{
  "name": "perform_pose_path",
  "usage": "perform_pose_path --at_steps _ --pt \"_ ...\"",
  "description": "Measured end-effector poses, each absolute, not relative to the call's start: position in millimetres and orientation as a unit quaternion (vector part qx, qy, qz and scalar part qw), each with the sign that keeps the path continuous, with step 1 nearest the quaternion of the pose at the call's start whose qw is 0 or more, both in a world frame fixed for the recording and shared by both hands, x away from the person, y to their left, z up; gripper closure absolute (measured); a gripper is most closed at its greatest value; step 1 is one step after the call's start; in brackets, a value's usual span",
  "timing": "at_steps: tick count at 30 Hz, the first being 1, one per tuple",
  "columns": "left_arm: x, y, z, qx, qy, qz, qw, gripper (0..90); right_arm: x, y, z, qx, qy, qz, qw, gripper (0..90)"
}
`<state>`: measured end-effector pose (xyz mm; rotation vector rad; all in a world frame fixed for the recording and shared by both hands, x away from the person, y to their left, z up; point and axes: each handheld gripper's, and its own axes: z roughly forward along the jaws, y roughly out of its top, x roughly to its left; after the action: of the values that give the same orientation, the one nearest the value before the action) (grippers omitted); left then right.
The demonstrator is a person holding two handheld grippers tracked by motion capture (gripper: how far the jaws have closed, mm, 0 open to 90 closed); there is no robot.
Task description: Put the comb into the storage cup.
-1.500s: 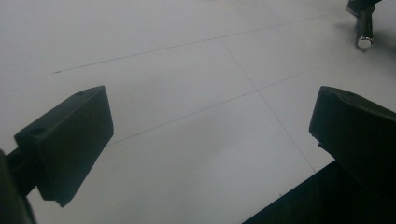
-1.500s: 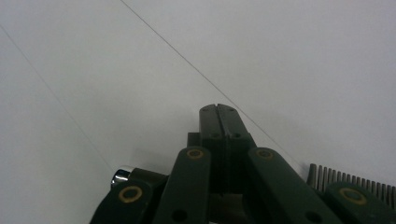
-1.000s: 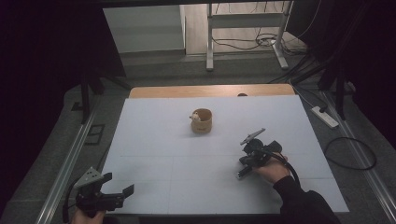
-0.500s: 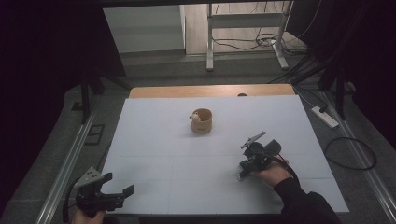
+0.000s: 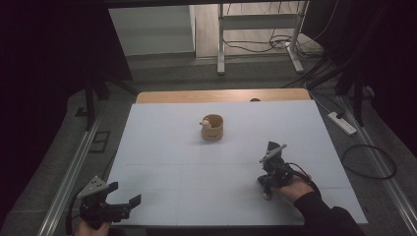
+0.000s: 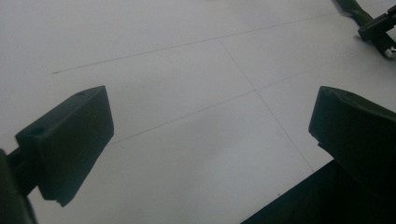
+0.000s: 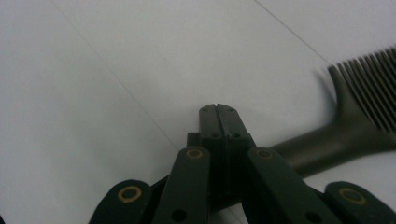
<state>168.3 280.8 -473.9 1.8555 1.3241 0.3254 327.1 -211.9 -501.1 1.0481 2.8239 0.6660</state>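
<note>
My right gripper [image 5: 266, 178] rests low on the white table [image 5: 162, 147] at the near right, held by a hand in a dark sleeve. Its two black jaws [image 7: 217, 122] are pressed together with no gap. A dark comb [image 7: 355, 116] runs off to their right, teeth far out; its handle end is hidden behind the jaws, so contact is unclear. The comb [image 5: 273, 150] slants just beyond this gripper. My left gripper [image 5: 121, 203] stands open at the near left corner, its pads [image 6: 70, 140] wide apart over bare table. Farther off is the right gripper [image 6: 379, 29].
A tan cup [image 5: 213, 129] with a small pale thing in it stands mid-table toward the back. A wooden strip [image 5: 221, 95] borders the far edge. A power strip [image 5: 342, 123] and cables lie on the floor at the right.
The right hand has slid a little toward the near right, and the comb has shifted with it. The left gripper has stayed put.
</note>
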Motion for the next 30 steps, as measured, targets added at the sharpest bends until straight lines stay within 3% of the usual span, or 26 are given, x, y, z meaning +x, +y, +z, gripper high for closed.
perform_pose_path --at_steps 30 --pt "168.6 280.7 -474.0 0.736 0.526 0.128 0.407 0.6 328.6 -255.2 -498.6 0.384 0.898 0.211 0.038 89.5"
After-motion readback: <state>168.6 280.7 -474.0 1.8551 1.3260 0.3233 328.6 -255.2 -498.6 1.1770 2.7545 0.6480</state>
